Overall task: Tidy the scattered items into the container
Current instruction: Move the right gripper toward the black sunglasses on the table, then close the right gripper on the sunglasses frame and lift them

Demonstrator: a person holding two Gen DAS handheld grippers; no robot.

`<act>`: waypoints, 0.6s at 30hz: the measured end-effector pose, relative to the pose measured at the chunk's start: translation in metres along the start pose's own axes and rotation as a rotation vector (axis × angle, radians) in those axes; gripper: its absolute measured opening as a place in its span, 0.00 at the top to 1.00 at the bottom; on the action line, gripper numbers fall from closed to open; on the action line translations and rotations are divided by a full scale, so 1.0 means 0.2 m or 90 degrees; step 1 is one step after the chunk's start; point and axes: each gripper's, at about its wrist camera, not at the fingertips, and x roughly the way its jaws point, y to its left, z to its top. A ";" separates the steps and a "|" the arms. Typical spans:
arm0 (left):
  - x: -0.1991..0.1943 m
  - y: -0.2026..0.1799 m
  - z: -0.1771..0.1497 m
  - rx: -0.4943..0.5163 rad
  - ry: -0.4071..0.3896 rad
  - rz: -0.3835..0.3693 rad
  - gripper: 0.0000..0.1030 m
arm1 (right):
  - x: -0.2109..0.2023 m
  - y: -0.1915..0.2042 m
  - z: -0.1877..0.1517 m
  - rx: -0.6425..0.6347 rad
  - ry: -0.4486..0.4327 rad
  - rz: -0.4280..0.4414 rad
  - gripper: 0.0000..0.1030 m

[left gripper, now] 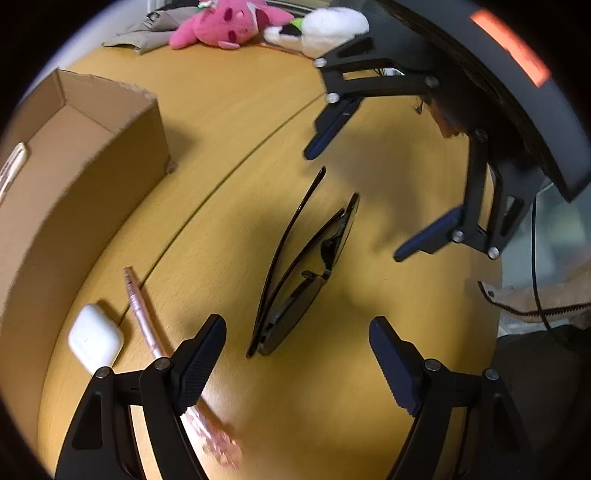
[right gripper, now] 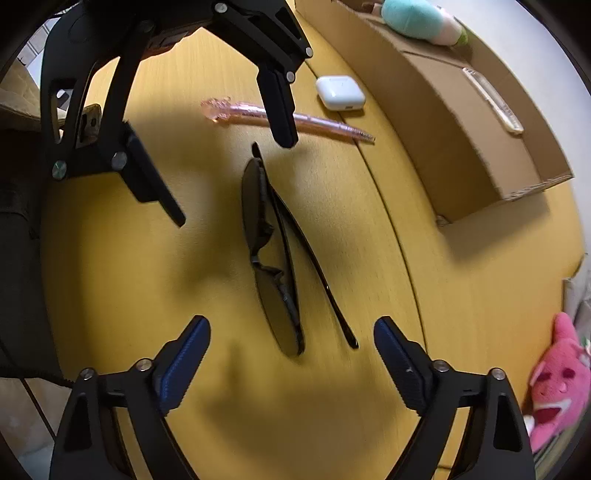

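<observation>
Dark sunglasses lie folded on the yellow wooden table, between both grippers; they also show in the right wrist view. My left gripper is open just above their near end. My right gripper is open at the opposite end and shows across the table in the left wrist view. A pink pen and a white earbud case lie left of my left gripper. The cardboard box stands at the left and holds a clear flat item.
A pink plush and a white plush lie at the table's far edge beside folded cloth. A teal plush sits behind the box. A cable hangs off the table's right edge.
</observation>
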 end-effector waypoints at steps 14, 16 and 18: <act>0.09 0.08 0.02 0.017 -0.005 -0.040 0.31 | 0.13 -0.05 -0.06 -0.004 -0.013 0.039 0.60; 0.09 0.07 0.01 0.026 -0.002 -0.036 0.51 | 0.13 -0.05 -0.07 -0.007 -0.009 0.038 0.69; 0.09 0.07 0.00 0.030 0.006 -0.038 0.67 | 0.12 -0.05 -0.08 0.001 -0.004 0.043 0.75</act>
